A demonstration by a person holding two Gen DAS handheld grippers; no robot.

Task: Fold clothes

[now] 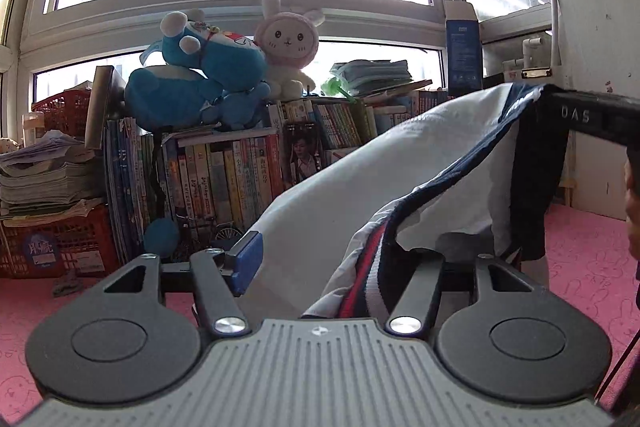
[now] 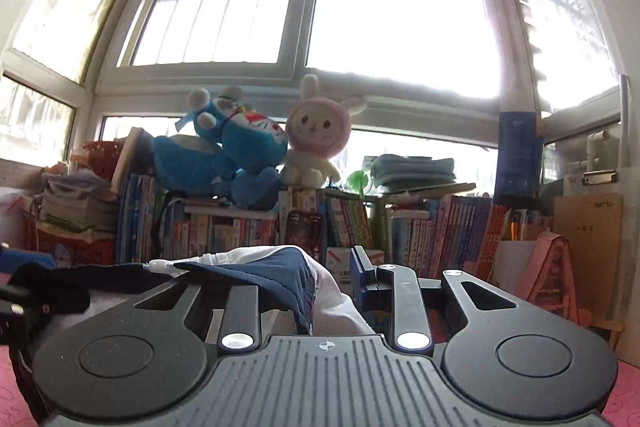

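A white garment [image 1: 340, 187] with navy trim and a red-and-white striped hem hangs in the air, slanting up to the right. Its lower part runs between the fingers of my left gripper [image 1: 332, 259], whose jaws stand wide apart. The blue left pad [image 1: 248, 259] sits at the cloth's edge, and the other pad is hidden behind the fabric. At the upper right, my right gripper [image 1: 550, 93] holds the garment's navy edge. In the right wrist view the garment [image 2: 272, 271] bunches between the narrow jaws of my right gripper [image 2: 316, 287], which is shut on it.
A low row of books [image 1: 224, 171] lines the window wall, topped by a blue plush [image 1: 192, 83] and a pink rabbit plush [image 1: 288, 43]. Red crates [image 1: 60, 243] with paper stacks stand at the left. A pink mat [image 1: 580, 239] covers the floor. Part of a person [image 1: 632, 203] shows at the right edge.
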